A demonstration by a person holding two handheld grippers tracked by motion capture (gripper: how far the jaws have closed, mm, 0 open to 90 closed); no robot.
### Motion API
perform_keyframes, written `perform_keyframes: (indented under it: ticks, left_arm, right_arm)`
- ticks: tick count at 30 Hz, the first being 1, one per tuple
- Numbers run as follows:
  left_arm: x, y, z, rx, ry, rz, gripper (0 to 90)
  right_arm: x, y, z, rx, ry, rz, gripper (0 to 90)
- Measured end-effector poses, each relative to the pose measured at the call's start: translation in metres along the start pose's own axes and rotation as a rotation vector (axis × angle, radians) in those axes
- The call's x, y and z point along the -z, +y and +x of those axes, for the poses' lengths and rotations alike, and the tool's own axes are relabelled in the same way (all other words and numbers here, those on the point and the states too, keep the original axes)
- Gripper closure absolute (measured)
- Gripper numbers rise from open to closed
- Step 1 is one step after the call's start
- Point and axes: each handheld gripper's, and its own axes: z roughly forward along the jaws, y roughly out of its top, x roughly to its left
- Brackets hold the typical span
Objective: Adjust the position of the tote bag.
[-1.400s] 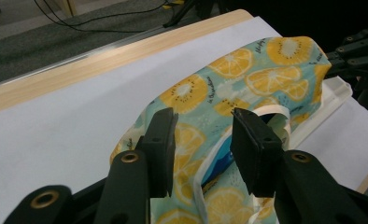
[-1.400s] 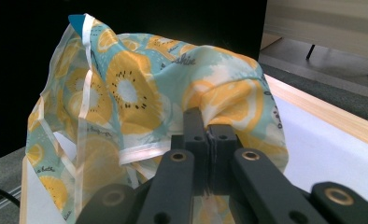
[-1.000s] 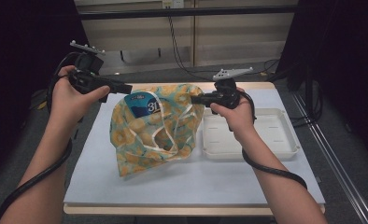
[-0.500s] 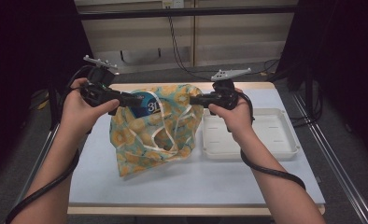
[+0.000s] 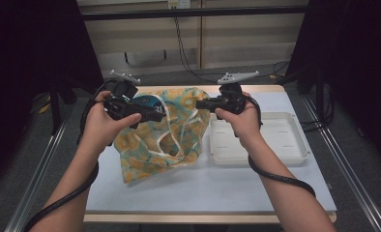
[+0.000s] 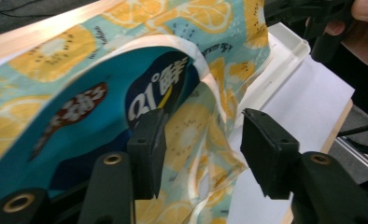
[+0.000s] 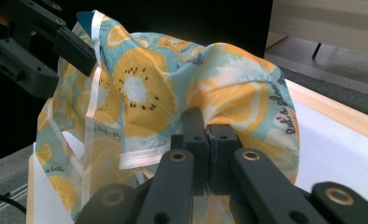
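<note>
High view: I see the fruit-print fabric bag (image 5: 167,133) lying on the white table surface (image 5: 212,186), just left of the white plastic tray (image 5: 295,145), with its far edge lifted between my two grippers. My left gripper (image 5: 155,115) sits at the bag's upper left, next to the blue snack packet (image 5: 147,102) that shows in the bag's mouth. My right gripper (image 5: 201,103) sits at the bag's upper right rim. A white handle strap (image 5: 175,145) loops down across the bag's front.

Left gripper view: my left gripper (image 6: 203,140) has its jaws apart, and they have just been opening. The bag's fabric (image 6: 205,135) hangs in the gap; the left pad (image 6: 147,149) lies against the blue snack packet (image 6: 107,112), while the right pad stands clear of the cloth. I read this as no clamp on the fabric. The tray's corner (image 6: 285,51) and the white table surface (image 6: 308,93) lie behind the bag; the other gripper, in its hand, is at the top right.

Right gripper view: my right gripper (image 7: 207,140) has its jaws closed tight, pinching a fold of the bag's rim (image 7: 219,109). The bag bulges upward past the jaws. The left gripper (image 7: 74,46) sits at the bag's far corner, beside the white seam.
</note>
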Motion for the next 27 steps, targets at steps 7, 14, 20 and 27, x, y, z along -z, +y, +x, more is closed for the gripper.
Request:
perform_keyframes:
  ticks: [7,14,20,27]
  left_arm:
    - [-0.015,0.003,-0.004,0.008,-0.005,-0.012,50.2]
    - [-0.027,0.007,-0.009,0.011,-0.026,-0.028,59.0]
    - [-0.031,0.009,-0.011,0.013,-0.027,-0.023,72.8]
    - [-0.03,0.013,-0.012,0.005,-0.015,0.001,89.7]
  right_arm:
    - [-0.001,0.0,0.0,-0.002,-0.001,0.001,89.2]
    - [-0.001,0.0,0.001,-0.002,-0.001,0.001,89.2]
    - [-0.001,0.0,0.001,-0.001,-0.004,0.002,89.2]
    - [-0.001,0.0,0.0,-0.003,-0.004,-0.001,89.1]
